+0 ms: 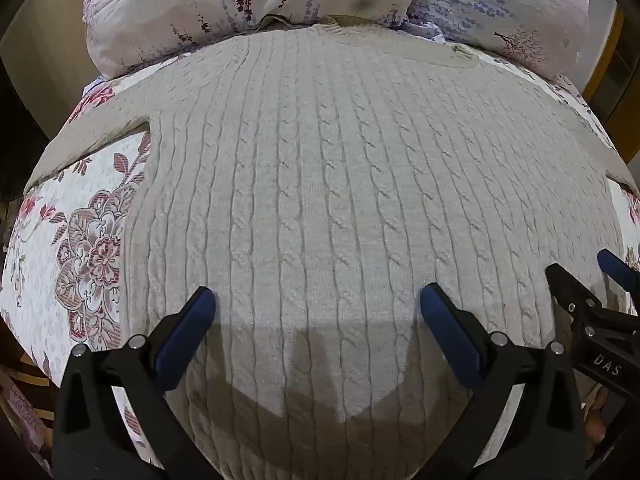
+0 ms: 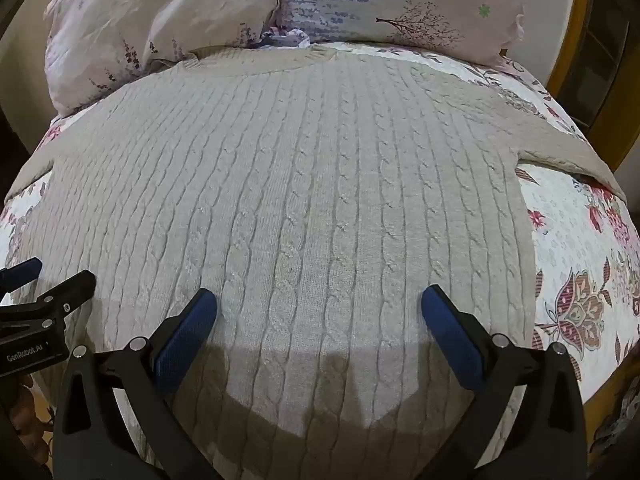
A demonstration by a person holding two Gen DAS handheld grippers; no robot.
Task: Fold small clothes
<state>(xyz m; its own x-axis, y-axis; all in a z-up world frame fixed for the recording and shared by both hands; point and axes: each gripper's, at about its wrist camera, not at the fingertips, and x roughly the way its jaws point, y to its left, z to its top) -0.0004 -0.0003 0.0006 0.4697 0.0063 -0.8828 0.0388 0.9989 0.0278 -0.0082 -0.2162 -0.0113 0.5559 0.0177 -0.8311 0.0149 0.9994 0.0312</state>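
A cream cable-knit sweater [image 1: 320, 184] lies flat on the bed, neckline at the far end by the pillows, sleeves spread to both sides. It also fills the right wrist view [image 2: 304, 184]. My left gripper [image 1: 318, 300] is open and empty, hovering over the sweater's lower left part. My right gripper [image 2: 319, 300] is open and empty over the lower right part. The right gripper also shows at the right edge of the left wrist view [image 1: 592, 280]. The left gripper shows at the left edge of the right wrist view [image 2: 40, 280].
A floral quilt [image 1: 72, 248] covers the bed under the sweater, also seen on the right [image 2: 576, 264]. Two floral pillows [image 1: 248, 0] lie at the far end, just past the neckline. A wooden frame [image 2: 576, 64] stands at the far right.
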